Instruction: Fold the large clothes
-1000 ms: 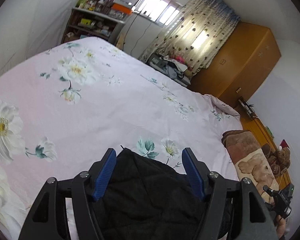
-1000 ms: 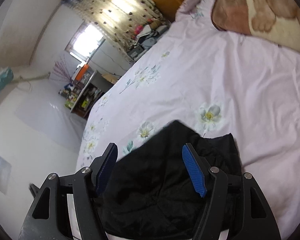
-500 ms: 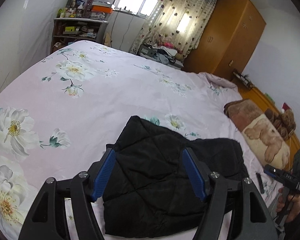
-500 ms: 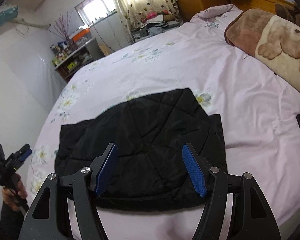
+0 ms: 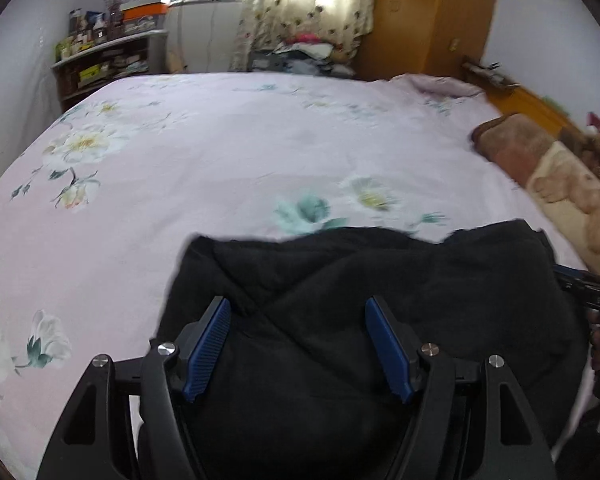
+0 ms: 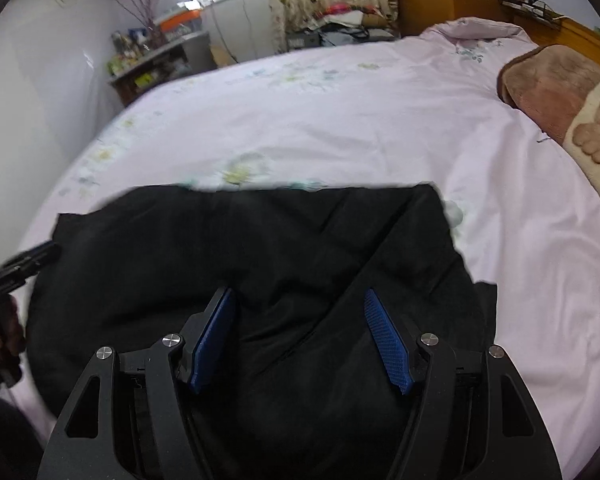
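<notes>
A black quilted garment [image 5: 380, 280] lies folded on the pink floral bed sheet [image 5: 220, 152]. It also shows in the right wrist view [image 6: 260, 252]. My left gripper [image 5: 298, 308] is open, its blue pads over the garment's near left part, empty. My right gripper [image 6: 300, 300] is open over the garment's near right part, empty. The right gripper's tip shows at the right edge of the left wrist view [image 5: 592, 292]; the left gripper's tip shows at the left edge of the right wrist view [image 6: 16, 268].
A brown bear-print blanket [image 5: 540, 160] lies at the bed's right side and shows in the right wrist view [image 6: 560, 96]. A wooden wardrobe [image 5: 428, 16], a curtained window [image 5: 312, 0] and a cluttered shelf [image 5: 104, 56] stand beyond the bed.
Both grippers have drawn back toward the near edge and sit lower over the garment. The garment lies flat, in the same folded shape as half a second ago.
</notes>
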Demonstrator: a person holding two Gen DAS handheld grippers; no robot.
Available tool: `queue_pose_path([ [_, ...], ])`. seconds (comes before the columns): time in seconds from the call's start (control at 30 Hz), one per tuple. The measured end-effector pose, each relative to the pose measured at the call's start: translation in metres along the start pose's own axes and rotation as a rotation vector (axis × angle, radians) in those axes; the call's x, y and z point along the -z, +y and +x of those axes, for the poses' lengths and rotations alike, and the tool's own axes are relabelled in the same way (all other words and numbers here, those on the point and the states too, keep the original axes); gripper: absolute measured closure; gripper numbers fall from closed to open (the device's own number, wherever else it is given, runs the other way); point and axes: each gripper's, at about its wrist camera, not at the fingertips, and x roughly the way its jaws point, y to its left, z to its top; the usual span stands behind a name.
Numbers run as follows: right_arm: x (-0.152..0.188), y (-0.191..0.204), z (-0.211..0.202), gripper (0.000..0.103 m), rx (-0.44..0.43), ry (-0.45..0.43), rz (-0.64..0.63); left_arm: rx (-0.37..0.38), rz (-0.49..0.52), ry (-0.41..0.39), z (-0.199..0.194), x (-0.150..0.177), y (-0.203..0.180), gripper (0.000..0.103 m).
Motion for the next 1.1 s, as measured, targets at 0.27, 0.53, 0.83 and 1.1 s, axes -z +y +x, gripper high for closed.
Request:
queue_pose_path([
  [0.27, 0.005, -0.036, 0.047, 0.036, 0.097, -0.011, 0.133, -0.077, -0.22, 0.007, 0.04, 0.015, 0.043, 0.025],
  [0.53, 0.0, -0.035, 0.042, 0.036, 0.151, -0.004, 0.12, -0.124, -0.187, 0.029, 0.025, 0.005, 0.036, 0.027],
  [0.83, -0.01, 0.023, -0.038, 0.036, 0.011, -0.164, 0.041, 0.076, -0.047, -0.168, -0.059, -0.024, -0.032, 0.028],
  [1.1, -0.007, 0.064, 0.014, 0.036, -0.067, -0.047, -0.051, 0.155, 0.092, -0.058, -0.008, -0.012, -0.091, 0.029],
])
